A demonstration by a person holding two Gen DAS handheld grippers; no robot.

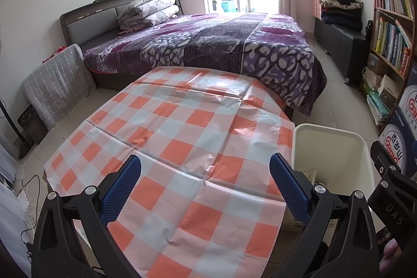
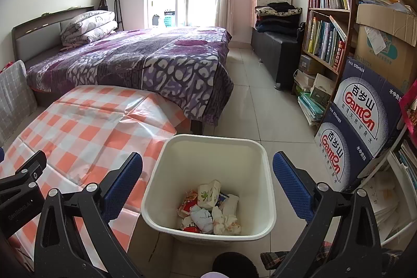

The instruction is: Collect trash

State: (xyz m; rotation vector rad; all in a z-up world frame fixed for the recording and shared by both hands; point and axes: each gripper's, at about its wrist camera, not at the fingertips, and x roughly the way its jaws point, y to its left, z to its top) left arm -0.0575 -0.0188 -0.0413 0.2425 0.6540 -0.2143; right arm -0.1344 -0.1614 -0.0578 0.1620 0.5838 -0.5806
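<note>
Across the lower half of the left wrist view, I see the left gripper (image 1: 205, 168) spread wide, its blue pads (image 1: 122, 189) well apart with nothing between them and nothing touched. It hangs above the checked tablecloth (image 1: 182, 121), orange, pink and grey squares, which fills the centre of the frame; no loose item shows on the cloth. At the right edge of that frame the cream waste bin (image 1: 336, 147) stands just beside the table, and past it, at lower right, part of the other gripper's black body enters the picture.

Low in the right wrist view, the right gripper (image 2: 207, 167) is likewise wide open and holds nothing. Its fingers (image 2: 292, 184) frame the bin (image 2: 166, 186), which sits at bottom centre on the pale tiled floor (image 2: 260, 95). Whether the fingers touch the rim I cannot tell; they appear to stand above it. The trash (image 2: 211, 210) lies at the bottom of the bin: crumpled tissues, a small printed carton, red and white wrappers, heaped together.

Upper left of both frames: a bed (image 2: 146, 61) with a purple patterned cover, touching the far edge of the table. Right side: a bookshelf (image 2: 328, 17) and stacked water cartons (image 2: 365, 111).
</note>
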